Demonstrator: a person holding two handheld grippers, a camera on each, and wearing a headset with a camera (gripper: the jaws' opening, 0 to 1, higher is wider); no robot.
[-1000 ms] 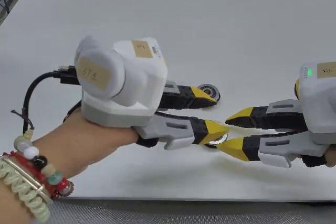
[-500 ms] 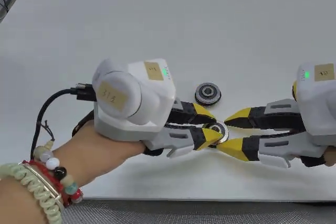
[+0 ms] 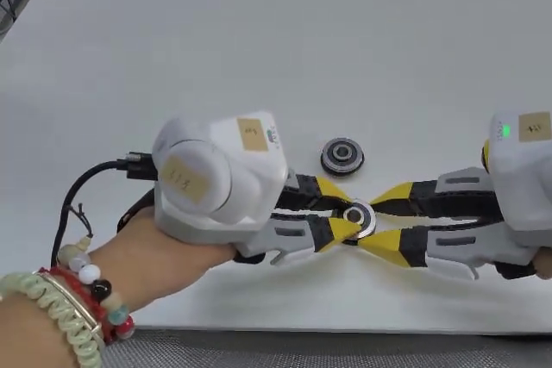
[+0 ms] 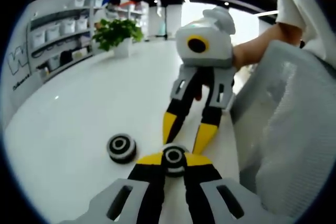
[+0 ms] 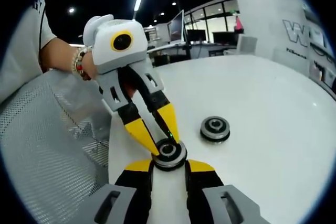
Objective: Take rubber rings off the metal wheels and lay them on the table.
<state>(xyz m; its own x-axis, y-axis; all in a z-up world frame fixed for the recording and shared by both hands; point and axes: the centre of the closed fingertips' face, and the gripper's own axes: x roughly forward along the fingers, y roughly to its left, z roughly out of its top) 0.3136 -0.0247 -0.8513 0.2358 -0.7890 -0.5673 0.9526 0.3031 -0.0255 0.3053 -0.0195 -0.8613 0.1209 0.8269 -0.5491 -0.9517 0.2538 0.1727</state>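
A small metal wheel (image 3: 357, 217) with a black rubber ring around it sits between the yellow tips of my left gripper (image 3: 343, 210), which is shut on it near the table's front edge. My right gripper (image 3: 379, 220) comes in from the right, open, and its tips flank the same wheel. In the left gripper view the wheel (image 4: 174, 157) sits between my own jaws, and the right gripper (image 4: 186, 129) points at it from above. The right gripper view has the wheel (image 5: 169, 153) just beyond my own tips. A second ringed wheel (image 3: 342, 155) lies flat on the table behind.
The white table (image 3: 259, 58) stretches far back and to the left. Its front edge (image 3: 285, 328) runs just below the grippers, with grey mesh (image 4: 283, 129) beyond it. A black cable (image 3: 76, 191) trails from the left gripper.
My left gripper has closed on the wheel and carries it a little to the right. The right gripper's tips have come up around the wheel. The second wheel has not moved.
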